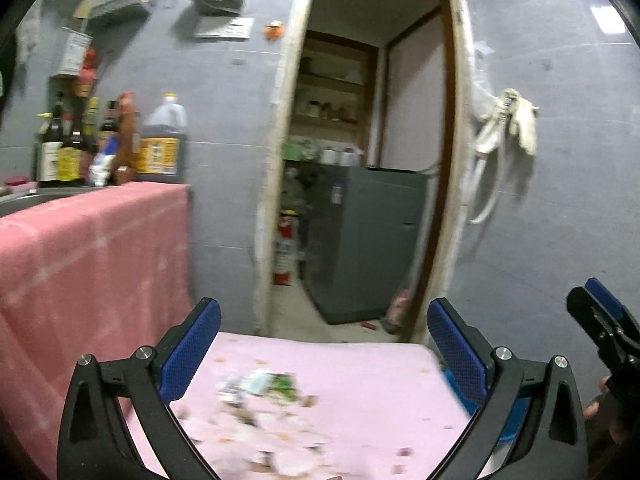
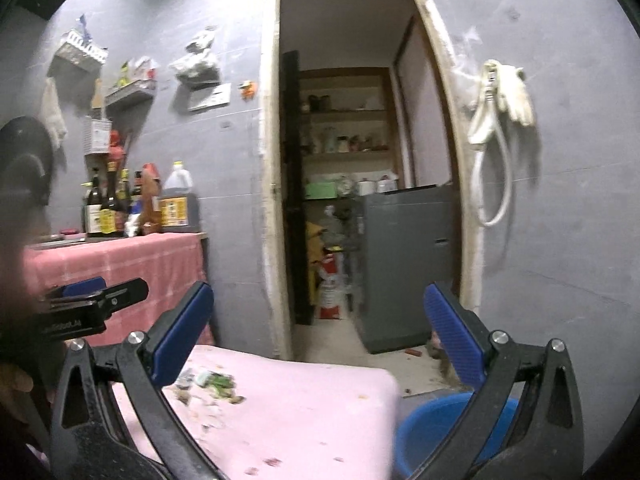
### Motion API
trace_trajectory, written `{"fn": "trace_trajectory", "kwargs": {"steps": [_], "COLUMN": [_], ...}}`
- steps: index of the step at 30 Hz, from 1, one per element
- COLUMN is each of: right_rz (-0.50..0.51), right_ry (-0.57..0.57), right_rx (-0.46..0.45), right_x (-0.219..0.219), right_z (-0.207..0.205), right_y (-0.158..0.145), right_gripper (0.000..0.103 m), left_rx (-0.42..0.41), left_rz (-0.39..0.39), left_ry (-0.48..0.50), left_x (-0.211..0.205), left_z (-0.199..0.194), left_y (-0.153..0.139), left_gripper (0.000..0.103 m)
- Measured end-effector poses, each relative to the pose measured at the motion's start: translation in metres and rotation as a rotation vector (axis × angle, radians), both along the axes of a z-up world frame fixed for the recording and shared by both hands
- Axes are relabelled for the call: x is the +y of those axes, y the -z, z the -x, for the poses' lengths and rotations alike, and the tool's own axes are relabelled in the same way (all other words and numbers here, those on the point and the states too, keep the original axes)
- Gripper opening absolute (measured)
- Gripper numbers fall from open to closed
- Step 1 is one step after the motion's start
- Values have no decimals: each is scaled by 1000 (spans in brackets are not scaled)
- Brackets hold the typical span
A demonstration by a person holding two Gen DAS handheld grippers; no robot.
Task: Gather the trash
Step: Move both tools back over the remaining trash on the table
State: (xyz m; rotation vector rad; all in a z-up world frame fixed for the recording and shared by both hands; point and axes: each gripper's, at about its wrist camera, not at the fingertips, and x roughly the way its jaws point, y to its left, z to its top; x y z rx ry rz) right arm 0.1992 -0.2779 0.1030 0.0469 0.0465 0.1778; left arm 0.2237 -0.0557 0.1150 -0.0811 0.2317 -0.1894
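A heap of trash (image 1: pixel 260 394), scraps of wrapper, peel and green bits, lies on the pink-covered table (image 1: pixel 360 400). My left gripper (image 1: pixel 324 344) hangs above the table, jaws wide open, nothing between its blue pads (image 1: pixel 188 356). In the right wrist view the same trash (image 2: pixel 208 390) sits low on the left of the pink table (image 2: pixel 320 420). My right gripper (image 2: pixel 318 332) is also open and empty, raised over the table's far edge. A blue bin (image 2: pixel 440 428) stands below the table's right corner. Each gripper appears at the edge of the other's view.
A counter under a pink checked cloth (image 2: pixel 120 272) carries several sauce bottles (image 2: pixel 108 204) and a large jug (image 2: pixel 180 204) at left. Ahead, a doorway (image 2: pixel 348 160) opens onto a grey cabinet (image 2: pixel 404 264) and shelves. A white cord and gloves (image 2: pixel 500 120) hang on the grey wall.
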Motion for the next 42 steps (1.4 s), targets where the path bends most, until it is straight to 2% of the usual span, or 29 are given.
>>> {"fn": "trace_trajectory", "kwargs": {"steps": [4, 9, 15, 20, 23, 25, 27, 29, 30, 35, 37, 42], "right_rz": [15, 44, 78, 124, 170, 185, 184, 178, 179, 213, 210, 185], "right_ry": [-55, -110, -156, -182, -195, -221, -243, -273, -284, -321, -335, -370], "right_rx": [33, 113, 218, 351, 430, 494, 549, 611, 640, 734, 778, 868], "right_x": [27, 57, 81, 92, 98, 101, 103, 105, 107, 120, 122, 123], "right_z": [-19, -51, -90, -120, -135, -146, -155, -164, -168, -184, -191, -206], "right_y": [9, 32, 69, 102, 117, 127, 135, 143, 146, 158, 164, 176], "right_gripper": [103, 103, 103, 102, 94, 81, 75, 71, 68, 57, 49, 38], "left_rx": [15, 66, 180, 284, 365, 400, 434, 481, 508, 571, 592, 625], "left_rz": [-20, -78, -90, -87, -83, -82, -72, -47, -35, 8, 19, 15], "left_ry": [-86, -136, -133, -95, -54, -37, -24, 3, 12, 44, 59, 74], "left_x": [34, 65, 87, 92, 90, 88, 87, 88, 88, 90, 90, 90], "left_z": [-10, -27, -55, -78, -93, -102, -110, -120, -127, -149, -156, -166], "left_y": [14, 52, 100, 131, 145, 153, 157, 163, 166, 167, 167, 170], "left_gripper": [101, 101, 101, 101, 101, 99, 94, 81, 78, 60, 54, 46]}}
